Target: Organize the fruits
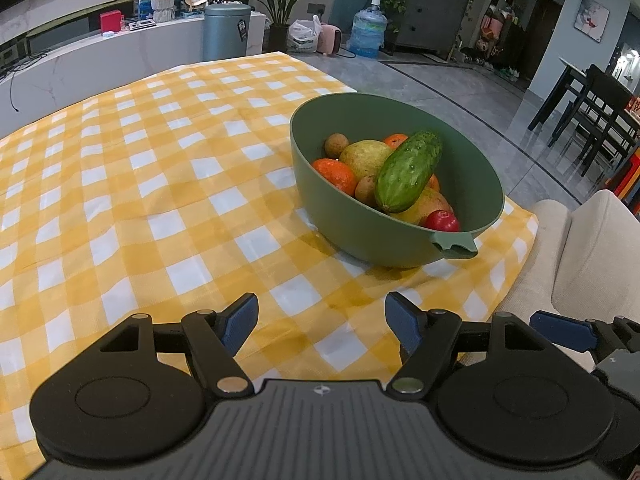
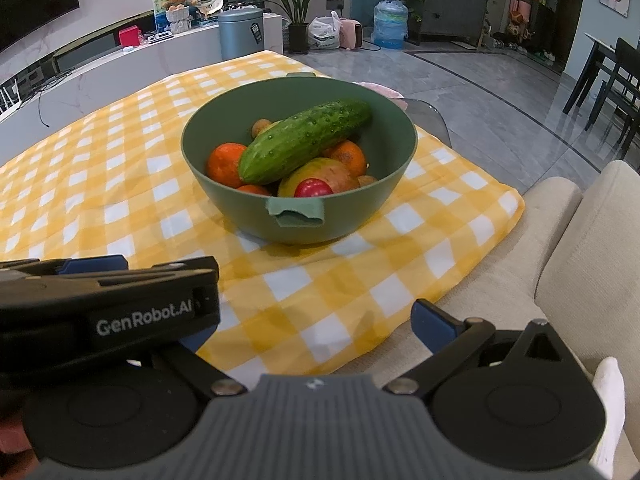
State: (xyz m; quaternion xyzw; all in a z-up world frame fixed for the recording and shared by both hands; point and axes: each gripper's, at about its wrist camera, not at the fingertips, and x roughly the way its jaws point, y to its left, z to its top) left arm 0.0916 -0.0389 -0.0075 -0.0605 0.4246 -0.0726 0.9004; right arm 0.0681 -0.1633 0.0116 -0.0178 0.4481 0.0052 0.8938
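A green bowl (image 1: 352, 232) (image 2: 360, 208) stands on the yellow checked tablecloth (image 1: 160, 184) (image 2: 120, 200). In it lie a cucumber (image 1: 408, 170) (image 2: 304, 138) on top, oranges (image 1: 334, 176) (image 2: 225, 162), a pear (image 1: 364, 156), a mango (image 2: 324, 174), a red fruit (image 1: 442, 221) (image 2: 313, 189) and small brown fruits (image 1: 334, 145). My left gripper (image 1: 322, 326) is open and empty, low over the cloth, short of the bowl. My right gripper (image 2: 316, 324) is open and empty near the table's front edge; its left finger is hidden behind the left gripper's body (image 2: 108, 312).
A beige sofa (image 1: 580, 256) (image 2: 560, 260) lies at the right of the table. A white cabinet (image 1: 120, 56) with a grey bin (image 1: 226, 32) stands behind. Dark chairs (image 1: 592, 120) and a water jug (image 1: 368, 32) stand on the floor far right.
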